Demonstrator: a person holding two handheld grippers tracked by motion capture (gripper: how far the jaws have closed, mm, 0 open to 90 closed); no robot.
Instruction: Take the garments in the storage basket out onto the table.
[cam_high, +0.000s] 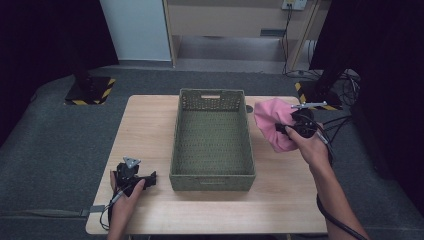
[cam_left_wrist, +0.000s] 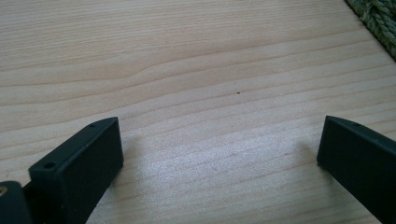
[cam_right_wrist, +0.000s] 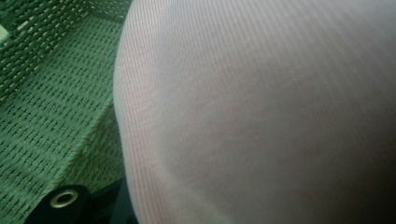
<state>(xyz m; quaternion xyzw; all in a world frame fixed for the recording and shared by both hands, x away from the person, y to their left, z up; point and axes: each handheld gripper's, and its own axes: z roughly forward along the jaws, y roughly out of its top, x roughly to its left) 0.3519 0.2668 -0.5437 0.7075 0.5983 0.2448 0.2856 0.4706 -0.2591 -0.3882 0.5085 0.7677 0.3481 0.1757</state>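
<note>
A pink cloth is held bunched in the right gripper, jaws clamped on its right-hand edge; the cloth hangs to the left of that gripper, above the table, just beside the right wall of the green woven basket. In the right gripper view the cloth lies close before the camera, with the basket's weave seen to the left of it. The left gripper is held low at the table's near left, jaws spread wide with nothing between them; bare wood is seen between the jaws, and a basket corner lies ahead to the right
</note>
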